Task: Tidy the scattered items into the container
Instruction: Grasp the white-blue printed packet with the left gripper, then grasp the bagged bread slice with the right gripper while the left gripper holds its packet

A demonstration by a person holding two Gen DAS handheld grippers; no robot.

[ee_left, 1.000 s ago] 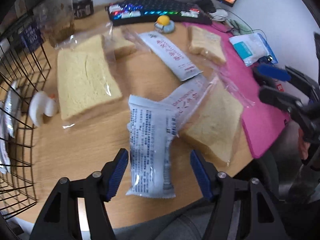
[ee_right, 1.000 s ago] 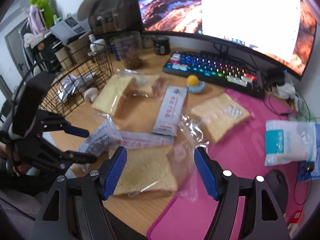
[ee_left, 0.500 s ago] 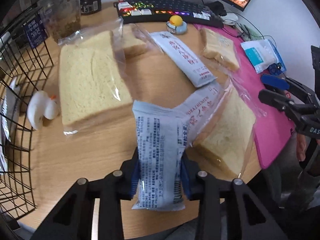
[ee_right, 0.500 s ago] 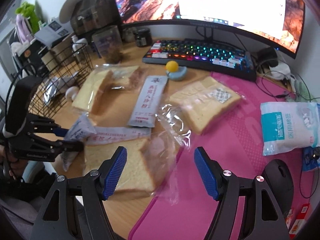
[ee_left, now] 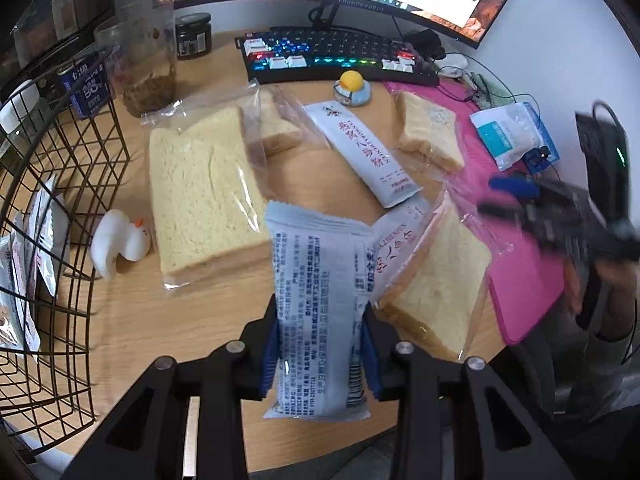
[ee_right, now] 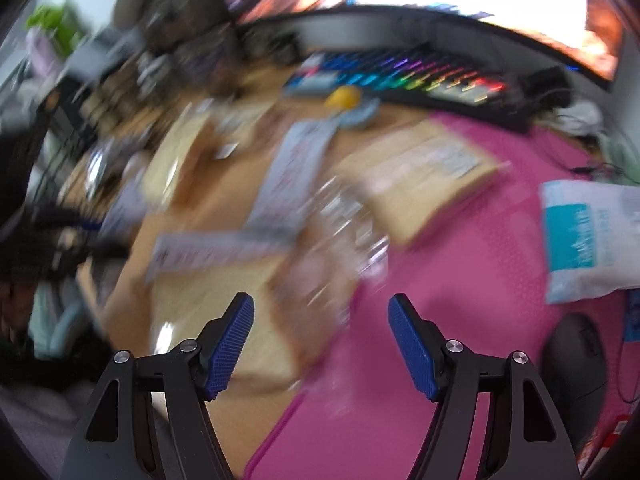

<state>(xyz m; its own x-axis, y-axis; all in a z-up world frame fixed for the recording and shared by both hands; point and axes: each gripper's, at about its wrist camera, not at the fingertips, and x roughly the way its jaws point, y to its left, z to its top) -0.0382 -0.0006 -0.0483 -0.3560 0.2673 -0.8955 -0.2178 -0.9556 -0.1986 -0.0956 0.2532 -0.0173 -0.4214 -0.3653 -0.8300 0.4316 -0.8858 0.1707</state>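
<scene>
Left gripper [ee_left: 320, 354] pinches a white printed packet [ee_left: 318, 304] low on its body; packet stands up ahead of the pads. Wire basket [ee_left: 68, 208] far to its left, bagged bread slice [ee_left: 204, 192] ahead-left. Right gripper [ee_right: 320, 346] spread wide over the table's [ee_left: 132, 320] pink mat [ee_right: 460, 272]; view blurred.

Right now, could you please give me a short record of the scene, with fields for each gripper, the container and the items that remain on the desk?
left gripper: jaws shut on white printed snack packet
right gripper: jaws open, holding nothing; view blurred
container: black wire basket, at left, some packets already inside
remaining on wooden desk: bagged bread slices, two long white sachets, small white duck toy
</scene>
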